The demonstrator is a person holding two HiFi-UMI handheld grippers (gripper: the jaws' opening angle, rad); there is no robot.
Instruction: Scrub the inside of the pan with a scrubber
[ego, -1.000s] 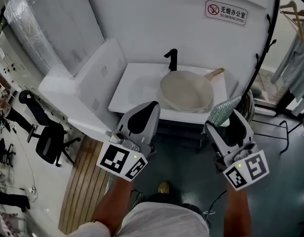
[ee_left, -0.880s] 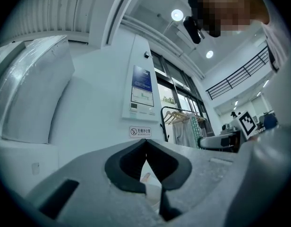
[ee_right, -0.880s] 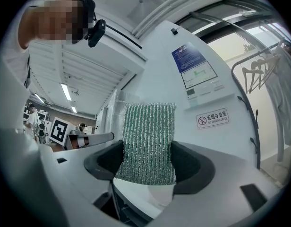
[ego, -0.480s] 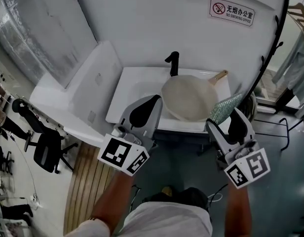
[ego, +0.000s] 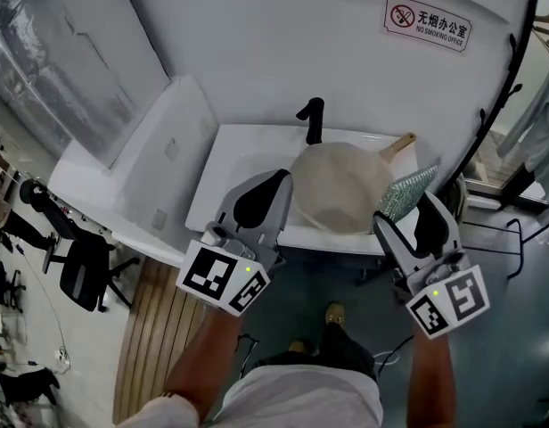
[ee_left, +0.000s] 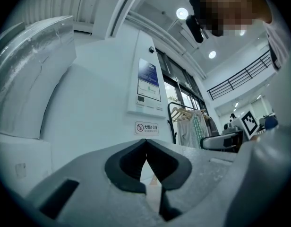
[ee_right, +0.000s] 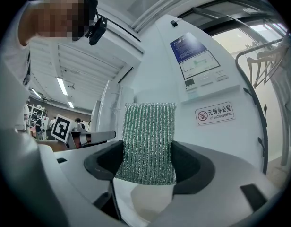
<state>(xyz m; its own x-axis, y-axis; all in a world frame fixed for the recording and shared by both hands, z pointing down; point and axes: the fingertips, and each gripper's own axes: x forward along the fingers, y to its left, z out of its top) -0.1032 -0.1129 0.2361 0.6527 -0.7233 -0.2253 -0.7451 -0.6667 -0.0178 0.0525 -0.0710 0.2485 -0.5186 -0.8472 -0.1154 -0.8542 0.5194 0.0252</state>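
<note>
My left claw [ee_left: 145,143]: tips pressed together, nothing between. Its own view shows wall with red-and-white no-smoking sign [ee_left: 147,127]. My right claw [ee_right: 146,161]: pinching green ribbed mesh scrubber [ee_right: 148,143], which stands upright between pads. Head view alone shows round cream pan with wooden handle [ego: 339,185], sitting in white sink [ego: 225,159], black faucet [ego: 312,119] just behind pan. Scrubber near pan's right side, left claw near pan's left side.

support: white sink [ego: 243,163] | on it: pan [ego: 341,190] | black faucet [ego: 312,121]
</note>
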